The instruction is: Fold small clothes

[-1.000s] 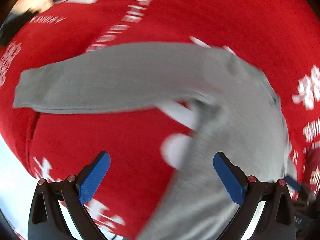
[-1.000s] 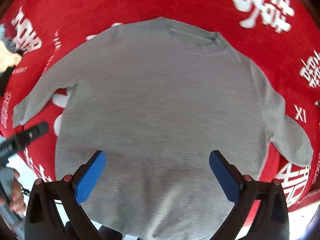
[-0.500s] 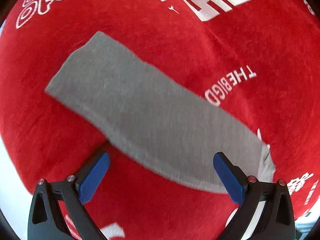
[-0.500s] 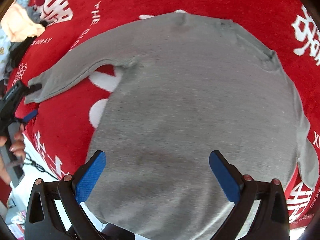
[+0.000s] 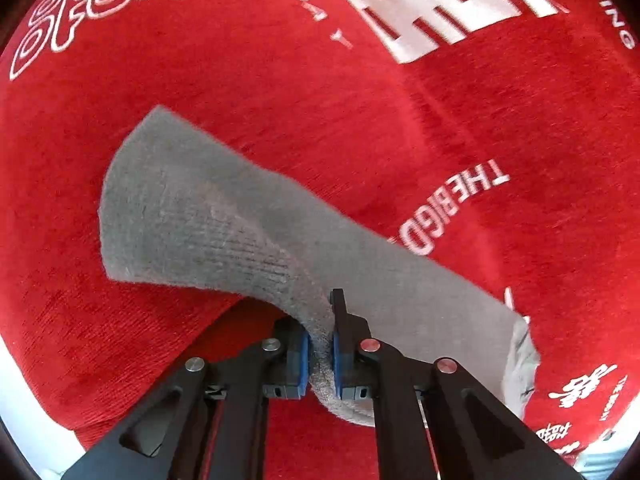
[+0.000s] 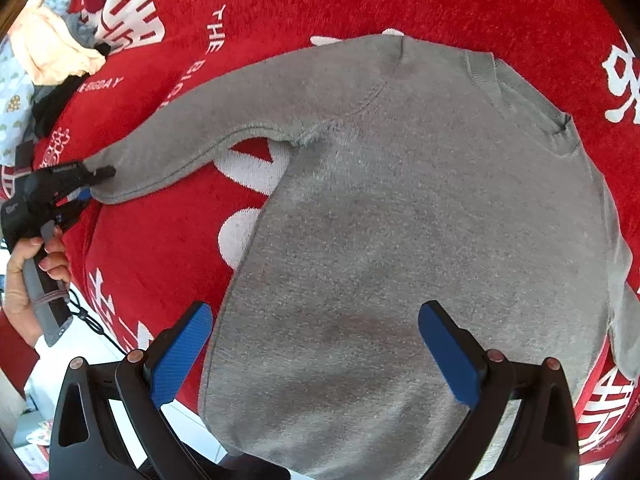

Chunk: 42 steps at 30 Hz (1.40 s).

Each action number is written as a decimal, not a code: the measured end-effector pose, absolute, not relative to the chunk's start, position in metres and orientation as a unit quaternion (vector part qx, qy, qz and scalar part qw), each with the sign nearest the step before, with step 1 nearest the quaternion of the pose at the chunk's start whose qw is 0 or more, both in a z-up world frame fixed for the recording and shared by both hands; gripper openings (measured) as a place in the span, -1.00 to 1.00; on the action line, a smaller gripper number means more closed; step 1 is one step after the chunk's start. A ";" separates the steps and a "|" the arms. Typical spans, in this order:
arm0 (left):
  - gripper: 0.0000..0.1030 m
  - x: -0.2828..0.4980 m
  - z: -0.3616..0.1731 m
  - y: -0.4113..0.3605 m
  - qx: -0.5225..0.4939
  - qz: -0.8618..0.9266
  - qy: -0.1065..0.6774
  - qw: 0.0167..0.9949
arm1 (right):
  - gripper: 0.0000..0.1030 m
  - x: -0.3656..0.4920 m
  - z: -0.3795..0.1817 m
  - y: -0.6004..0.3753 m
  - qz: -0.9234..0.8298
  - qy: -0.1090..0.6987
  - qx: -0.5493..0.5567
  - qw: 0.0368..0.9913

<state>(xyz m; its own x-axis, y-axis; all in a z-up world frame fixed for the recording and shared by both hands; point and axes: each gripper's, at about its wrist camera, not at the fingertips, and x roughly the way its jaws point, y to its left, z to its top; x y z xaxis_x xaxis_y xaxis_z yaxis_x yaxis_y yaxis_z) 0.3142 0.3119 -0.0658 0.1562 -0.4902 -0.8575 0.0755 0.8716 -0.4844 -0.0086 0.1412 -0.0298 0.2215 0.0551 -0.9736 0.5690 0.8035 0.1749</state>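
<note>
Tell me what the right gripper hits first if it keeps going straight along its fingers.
Most likely the grey sweater: the open right gripper points down at its lower body, with nothing visible between. How far off is unclear.

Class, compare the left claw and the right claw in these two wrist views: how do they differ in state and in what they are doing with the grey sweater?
The left claw is shut, its blue pads pinching the sweater's sleeve near the cuff; the right claw stands wide open, gripping nothing.

The left claw works at the sleeve end; the right claw hovers over the grey sweater body near its hem.

Both have black frames and blue pads, and both point down at the red cloth.
</note>
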 end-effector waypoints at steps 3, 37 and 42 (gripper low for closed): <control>-0.82 0.309 -0.048 0.293 -0.158 -0.220 0.605 0.749 | 1.00 -0.018 -0.031 0.136 -0.177 0.594 0.275 0.735; -0.25 -0.026 0.000 -0.087 0.202 -0.506 0.536 0.645 | 1.00 -0.266 -0.058 -0.045 -0.340 0.518 0.413 0.668; 0.62 0.011 0.039 -0.047 0.208 -0.484 0.490 0.695 | 1.00 -0.247 -0.052 -0.048 -0.346 0.511 0.390 0.683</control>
